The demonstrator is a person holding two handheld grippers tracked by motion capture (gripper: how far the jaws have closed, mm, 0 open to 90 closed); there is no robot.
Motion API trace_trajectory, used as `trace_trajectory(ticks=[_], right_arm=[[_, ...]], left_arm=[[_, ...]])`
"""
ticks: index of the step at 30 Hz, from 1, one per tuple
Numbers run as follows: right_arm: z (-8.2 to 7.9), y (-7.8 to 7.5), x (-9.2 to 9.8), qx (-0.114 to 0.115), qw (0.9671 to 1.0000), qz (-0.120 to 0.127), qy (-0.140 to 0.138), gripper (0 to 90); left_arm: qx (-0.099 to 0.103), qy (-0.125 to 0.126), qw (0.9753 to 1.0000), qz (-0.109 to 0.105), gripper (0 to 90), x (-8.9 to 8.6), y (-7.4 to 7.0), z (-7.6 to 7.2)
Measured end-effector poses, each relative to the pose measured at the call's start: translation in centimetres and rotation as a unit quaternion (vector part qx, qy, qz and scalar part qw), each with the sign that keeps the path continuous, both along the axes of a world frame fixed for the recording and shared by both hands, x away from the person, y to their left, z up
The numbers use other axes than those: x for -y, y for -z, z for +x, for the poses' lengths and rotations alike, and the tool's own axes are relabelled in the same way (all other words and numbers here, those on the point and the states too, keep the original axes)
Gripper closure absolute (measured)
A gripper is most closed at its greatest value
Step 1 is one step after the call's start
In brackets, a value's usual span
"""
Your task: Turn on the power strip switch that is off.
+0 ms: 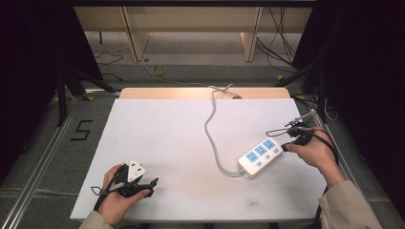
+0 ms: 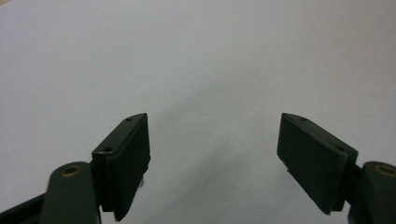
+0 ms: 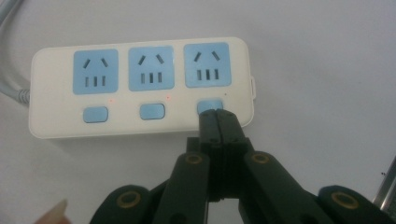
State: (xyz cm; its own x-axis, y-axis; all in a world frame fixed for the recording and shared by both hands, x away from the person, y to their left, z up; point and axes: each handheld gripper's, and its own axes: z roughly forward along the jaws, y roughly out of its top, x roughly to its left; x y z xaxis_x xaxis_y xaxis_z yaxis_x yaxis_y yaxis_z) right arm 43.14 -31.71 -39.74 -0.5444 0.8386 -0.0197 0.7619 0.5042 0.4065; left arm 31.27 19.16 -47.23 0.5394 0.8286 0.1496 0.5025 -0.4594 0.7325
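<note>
Power strip [image 3: 140, 86] directly ahead of right gripper [image 3: 217, 113]: closed jaws pressing third switch [image 3: 208, 105], grasping nothing. Two red lamps lit, third dark. Left gripper [image 2: 215, 154] wide open, empty.

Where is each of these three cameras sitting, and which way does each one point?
High view: above the person's side, looking forward and down on the white table; both forearms, left gripper and right gripper show.
Left gripper view: rides the left gripper, facing bare tabletop between its open jaws.
Right gripper view: rides the right gripper, whose shut jaws meet a blue switch.
High and right gripper views share the power strip.
</note>
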Motion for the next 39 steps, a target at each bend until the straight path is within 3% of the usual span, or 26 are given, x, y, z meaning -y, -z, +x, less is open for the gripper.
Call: trace_trajectory(ticks=[39], right_arm=[[1.7,0.3,-1.0,-0.012,0.9999,-0.011,-0.003,90.0]], left_arm=[[0.0,0.001,1.0,0.0,25.3,0.1,0.1,0.0]])
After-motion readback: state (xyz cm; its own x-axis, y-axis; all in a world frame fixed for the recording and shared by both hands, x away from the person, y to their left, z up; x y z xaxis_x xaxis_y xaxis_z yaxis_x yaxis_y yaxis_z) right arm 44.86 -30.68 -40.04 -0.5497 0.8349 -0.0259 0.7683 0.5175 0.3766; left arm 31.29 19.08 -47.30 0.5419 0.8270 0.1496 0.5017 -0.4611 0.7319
